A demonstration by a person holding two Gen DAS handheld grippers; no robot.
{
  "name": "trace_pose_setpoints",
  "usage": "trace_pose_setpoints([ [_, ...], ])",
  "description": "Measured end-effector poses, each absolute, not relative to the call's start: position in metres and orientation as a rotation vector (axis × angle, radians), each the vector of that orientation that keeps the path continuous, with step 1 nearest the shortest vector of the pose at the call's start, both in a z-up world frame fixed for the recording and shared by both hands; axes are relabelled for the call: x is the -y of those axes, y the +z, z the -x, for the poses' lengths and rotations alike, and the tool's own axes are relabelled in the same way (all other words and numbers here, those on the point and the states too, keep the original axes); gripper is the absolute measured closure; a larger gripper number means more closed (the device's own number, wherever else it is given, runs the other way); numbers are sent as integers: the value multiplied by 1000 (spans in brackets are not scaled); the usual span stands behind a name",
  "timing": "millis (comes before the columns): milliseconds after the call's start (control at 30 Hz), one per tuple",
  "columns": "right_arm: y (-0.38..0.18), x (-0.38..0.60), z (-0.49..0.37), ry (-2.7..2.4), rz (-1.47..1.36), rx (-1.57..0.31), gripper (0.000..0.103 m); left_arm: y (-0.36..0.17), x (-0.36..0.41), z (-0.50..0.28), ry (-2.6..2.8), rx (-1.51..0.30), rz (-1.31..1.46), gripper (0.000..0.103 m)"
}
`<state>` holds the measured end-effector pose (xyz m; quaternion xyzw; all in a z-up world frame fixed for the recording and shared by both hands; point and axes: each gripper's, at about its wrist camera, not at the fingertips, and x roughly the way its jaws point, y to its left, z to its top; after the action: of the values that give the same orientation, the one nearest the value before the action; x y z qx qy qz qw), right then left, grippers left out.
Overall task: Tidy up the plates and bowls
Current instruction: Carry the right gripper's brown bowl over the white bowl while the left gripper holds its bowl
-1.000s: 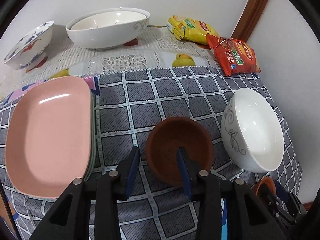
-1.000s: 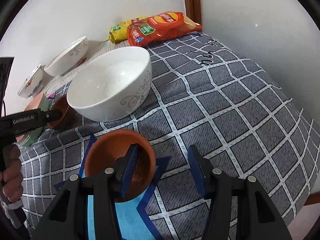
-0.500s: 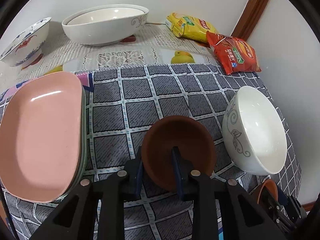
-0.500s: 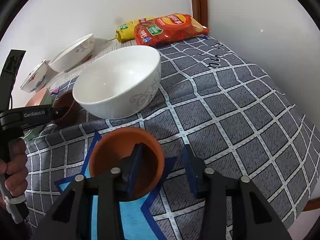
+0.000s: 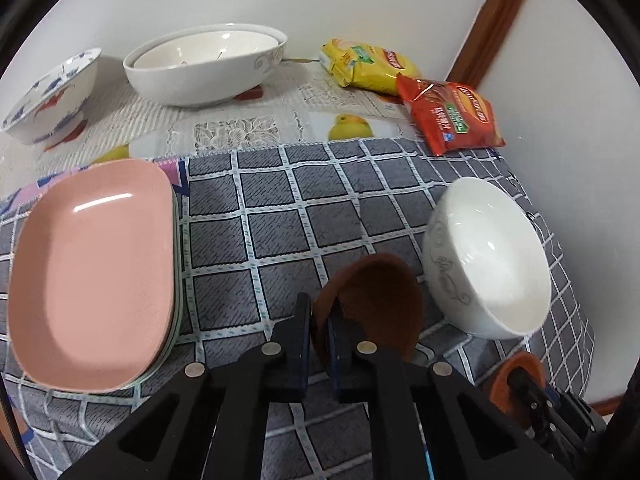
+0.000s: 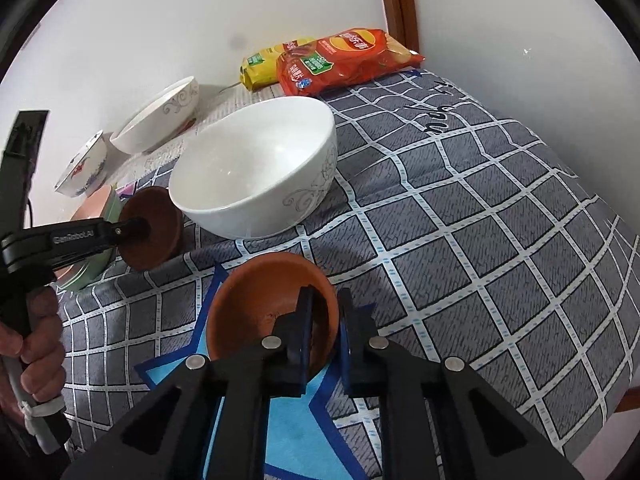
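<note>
The left gripper pinches the rim of a brown bowl. One finger is inside the bowl and one is outside. The brown bowl is tipped up on its side, just beside the white bowl. From the right wrist view the brown bowl is lifted off the grey cloth, with its round bottom facing the camera, and a hand holds the handle of the left gripper.

The right gripper pinches the rim of an orange bowl. One finger sits inside it and one outside. The orange bowl has nothing in it. It is in front of the white bowl, over a blue star shape on the cloth. I cannot tell if it touches the cloth.

The white bowl has nothing in it.

Left of the white bowl, well apart, a pink plate sits on top of a green plate.

Behind the white bowl, near the wall, a big white bowl has a smaller white bowl inside it. A blue and red bowl stands beside that. A yellow bag and a red bag lie in the far corner.
</note>
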<state>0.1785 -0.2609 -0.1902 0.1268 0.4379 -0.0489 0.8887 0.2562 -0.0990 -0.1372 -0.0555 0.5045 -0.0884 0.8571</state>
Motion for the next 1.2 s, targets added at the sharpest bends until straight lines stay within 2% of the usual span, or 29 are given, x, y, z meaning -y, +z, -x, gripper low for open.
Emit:
trace_pose_setpoints([
  [467,-164,255,-162,-128,-293,-870,93,-104,87,-226,-206,-1015,117,95],
  [933,-92,267,-158,-176,-299,-779,93,-60,63,-204,-170,-956,111,95],
  [1200,-74,260,-159,-185,-304,-757,93,-46,51,-193,-161,-936,116,95],
])
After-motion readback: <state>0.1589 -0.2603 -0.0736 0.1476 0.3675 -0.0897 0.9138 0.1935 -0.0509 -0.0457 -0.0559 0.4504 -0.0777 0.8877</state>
